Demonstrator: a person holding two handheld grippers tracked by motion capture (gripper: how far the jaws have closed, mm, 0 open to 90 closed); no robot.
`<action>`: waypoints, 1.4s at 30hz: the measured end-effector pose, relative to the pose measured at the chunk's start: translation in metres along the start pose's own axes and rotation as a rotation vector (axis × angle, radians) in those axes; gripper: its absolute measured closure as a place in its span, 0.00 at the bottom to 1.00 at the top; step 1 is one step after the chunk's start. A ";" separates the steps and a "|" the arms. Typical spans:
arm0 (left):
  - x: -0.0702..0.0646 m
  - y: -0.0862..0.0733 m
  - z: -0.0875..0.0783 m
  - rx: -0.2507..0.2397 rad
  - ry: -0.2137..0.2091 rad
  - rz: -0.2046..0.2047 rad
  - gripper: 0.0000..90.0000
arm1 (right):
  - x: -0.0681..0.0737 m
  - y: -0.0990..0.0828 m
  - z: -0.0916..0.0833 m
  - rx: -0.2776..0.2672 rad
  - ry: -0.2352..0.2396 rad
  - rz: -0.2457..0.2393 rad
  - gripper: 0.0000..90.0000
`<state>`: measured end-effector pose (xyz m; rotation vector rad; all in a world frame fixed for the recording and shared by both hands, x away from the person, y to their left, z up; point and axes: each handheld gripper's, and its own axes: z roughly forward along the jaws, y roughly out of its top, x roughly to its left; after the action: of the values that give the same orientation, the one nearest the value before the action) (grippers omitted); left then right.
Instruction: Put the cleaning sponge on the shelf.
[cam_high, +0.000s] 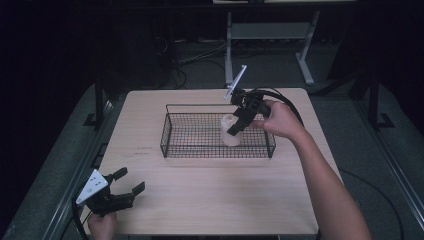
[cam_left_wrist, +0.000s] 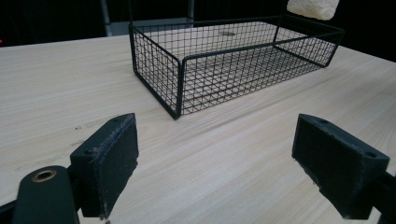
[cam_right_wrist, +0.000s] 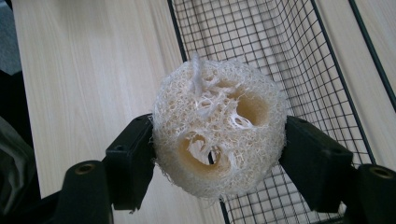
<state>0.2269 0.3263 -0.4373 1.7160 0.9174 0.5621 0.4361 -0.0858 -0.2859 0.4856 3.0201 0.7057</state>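
Loofah (cam_right_wrist: 219, 133) is clamped in the right gripper (cam_high: 239, 122) above the right end of the wire basket (cam_high: 170, 131), left gripper (cam_high: 131, 182) held apart over the near-left worktop (cam_high: 210, 190); if released off-centre, the springy sponge could bounce out.

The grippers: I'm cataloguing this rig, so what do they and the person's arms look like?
Both grippers, left and right, are black with two blocky jaws faced in flat pads. Each carries a pale three-cornered plate and trails a black cable. The forearms are bare, no sleeves in view.
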 end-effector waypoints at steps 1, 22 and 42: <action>0.000 0.000 0.000 -0.001 -0.001 0.000 0.15 | -0.002 0.001 0.001 -0.002 0.002 0.007 0.32; 0.000 0.000 0.001 0.003 -0.003 0.002 0.15 | -0.029 0.000 0.021 0.016 -0.002 0.063 0.32; -0.001 0.000 0.002 0.008 -0.008 0.005 0.15 | -0.055 -0.016 0.042 0.035 -0.012 0.149 0.32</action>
<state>0.2280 0.3239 -0.4382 1.7270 0.9109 0.5560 0.4868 -0.0982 -0.3343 0.7189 3.0131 0.6543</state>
